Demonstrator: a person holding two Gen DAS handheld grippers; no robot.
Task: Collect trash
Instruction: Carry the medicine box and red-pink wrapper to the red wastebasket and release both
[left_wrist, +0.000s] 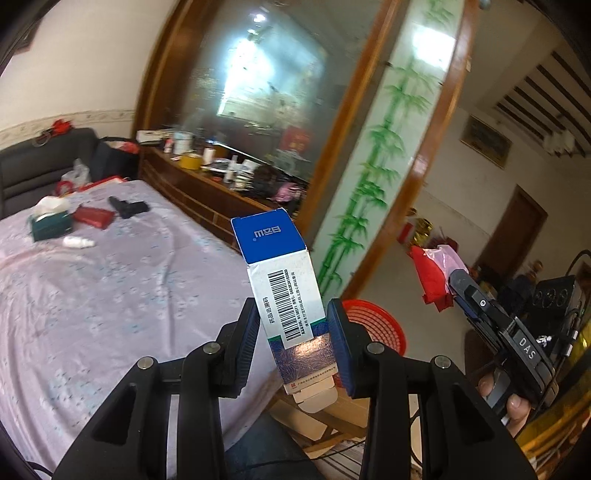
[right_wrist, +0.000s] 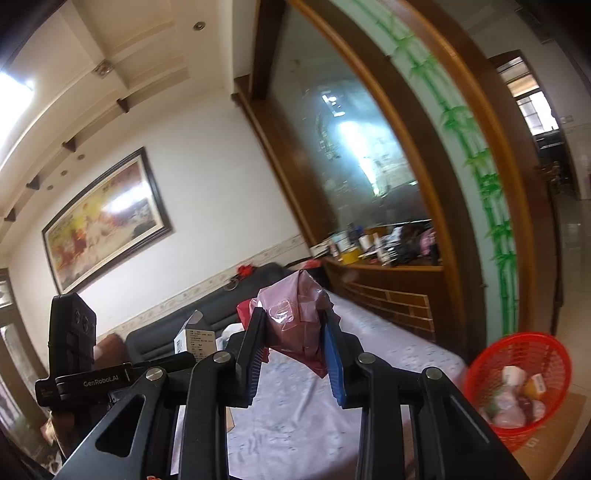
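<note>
My left gripper (left_wrist: 293, 332) is shut on a blue and white medicine box (left_wrist: 284, 288) with a barcode, held upright in the air past the table's edge. The red mesh basket (left_wrist: 373, 325) shows just behind its right finger. My right gripper (right_wrist: 295, 339) is shut on a crumpled pink and red plastic bag (right_wrist: 295, 317), held above the table. The basket (right_wrist: 517, 384) sits low at the right in the right wrist view and holds several pieces of trash. The right gripper (left_wrist: 461, 288) with the bag (left_wrist: 436, 277) also shows at the right of the left wrist view.
A table with a lilac floral cloth (left_wrist: 110, 295) carries a green tissue box (left_wrist: 50, 221), a red packet (left_wrist: 92, 216), a black object (left_wrist: 129, 208) and a small white bottle (left_wrist: 77, 242). A dark sofa (left_wrist: 44, 162) and a cluttered wooden cabinet (left_wrist: 221, 184) stand behind.
</note>
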